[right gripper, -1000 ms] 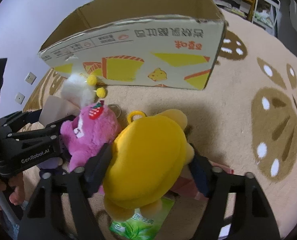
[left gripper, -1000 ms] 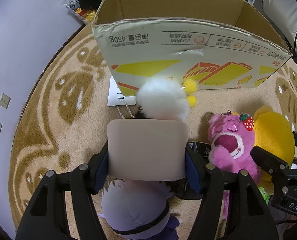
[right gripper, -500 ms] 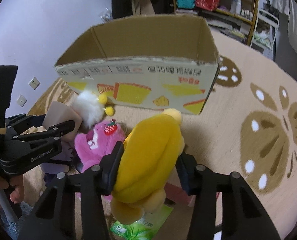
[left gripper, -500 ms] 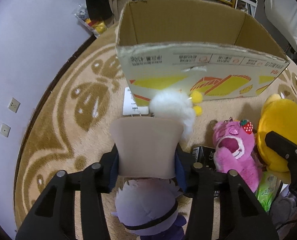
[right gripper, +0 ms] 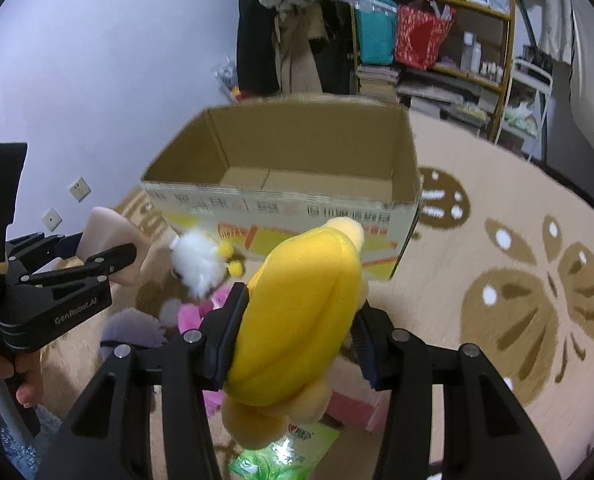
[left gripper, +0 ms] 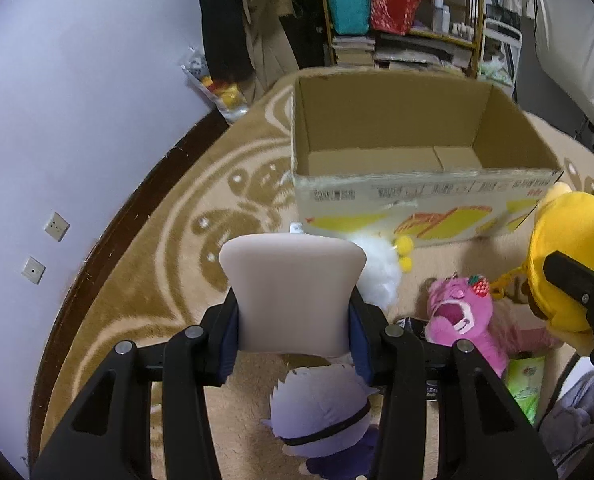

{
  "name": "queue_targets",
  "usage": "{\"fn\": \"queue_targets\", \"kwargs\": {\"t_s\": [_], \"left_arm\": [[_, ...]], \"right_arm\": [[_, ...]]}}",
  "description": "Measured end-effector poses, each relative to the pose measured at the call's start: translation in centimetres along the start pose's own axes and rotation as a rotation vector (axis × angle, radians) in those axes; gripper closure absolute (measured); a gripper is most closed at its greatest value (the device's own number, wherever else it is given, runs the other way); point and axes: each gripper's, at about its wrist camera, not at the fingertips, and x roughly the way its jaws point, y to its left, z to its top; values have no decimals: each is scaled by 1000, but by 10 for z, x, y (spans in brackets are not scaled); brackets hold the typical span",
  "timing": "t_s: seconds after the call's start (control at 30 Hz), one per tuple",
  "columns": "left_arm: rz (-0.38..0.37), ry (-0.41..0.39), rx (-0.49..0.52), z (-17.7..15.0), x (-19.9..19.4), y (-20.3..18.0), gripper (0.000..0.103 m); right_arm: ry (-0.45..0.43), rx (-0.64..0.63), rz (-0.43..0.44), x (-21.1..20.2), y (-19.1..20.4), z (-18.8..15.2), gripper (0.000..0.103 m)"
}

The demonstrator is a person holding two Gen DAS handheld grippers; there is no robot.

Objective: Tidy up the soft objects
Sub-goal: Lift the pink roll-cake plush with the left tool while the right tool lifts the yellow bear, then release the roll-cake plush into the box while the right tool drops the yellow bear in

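While the left claw (left gripper: 293,336) is squeezing a pale pink cushion (left gripper: 293,292) between its fingers, the right claw (right gripper: 295,340) is clamping a yellow plush toy (right gripper: 301,316) at its middle — both are closed tight on what they are carrying, above the rug (right gripper: 517,240). Below the left claw a lavender doll (left gripper: 321,412) is lying on the rug, and just beside it a pink bear (left gripper: 461,316) with a strawberry on its head is resting near a fluffy white toy (left gripper: 379,276) with yellow pompoms. A green packet (right gripper: 285,456) is lying under the yellow plush toy. Beyond them an open cardboard box (left gripper: 409,152) is standing on the rug — its inside is showing only bare cardboard. Farther back, shelves (right gripper: 437,40) are holding bags and books against the wall.
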Motion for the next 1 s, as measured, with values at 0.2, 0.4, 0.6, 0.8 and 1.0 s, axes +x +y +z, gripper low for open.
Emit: {"fn": "queue_targets", "kwargs": {"t_s": [0.2, 0.4, 0.6, 0.8, 1.0], "left_arm": [[-8, -84, -30, 13, -27, 8, 59], [18, -186, -31, 36, -54, 11, 59], [39, -227, -31, 59, -61, 11, 59], [38, -244, -24, 86, -54, 4, 58], [8, -267, -29, 105, -34, -6, 58]], "right_arm": [[-69, -22, 8, -17, 4, 12, 51], [-126, -41, 19, -31, 10, 29, 51], [-190, -73, 18, -39, 14, 52, 51], [-221, -95, 5, -32, 11, 77, 51], [-242, -124, -41, -15, 4, 98, 51]]}}
